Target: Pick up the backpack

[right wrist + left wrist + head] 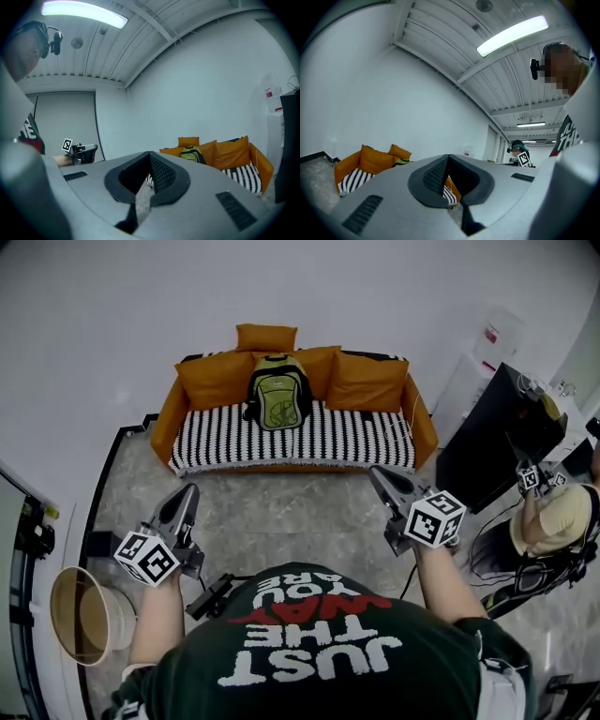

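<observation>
A green and black backpack (277, 390) stands upright on the orange sofa (169, 413), leaning against its back cushions, left of the middle. The right gripper view shows the backpack (191, 153) far off, beyond the jaws. My left gripper (187, 493) and right gripper (377, 474) are both held over the stone floor in front of the sofa, well short of the backpack. Each one's jaws meet at the tips with nothing between them. In the left gripper view the left gripper (448, 157) points past the sofa's right end.
The sofa seat has a black-and-white striped cover (309, 437). A round wooden tub (84, 615) sits on the floor at my left. A black cabinet (487, 442) stands right of the sofa, with another person (553, 517) beside it. Cables lie on the floor near my feet.
</observation>
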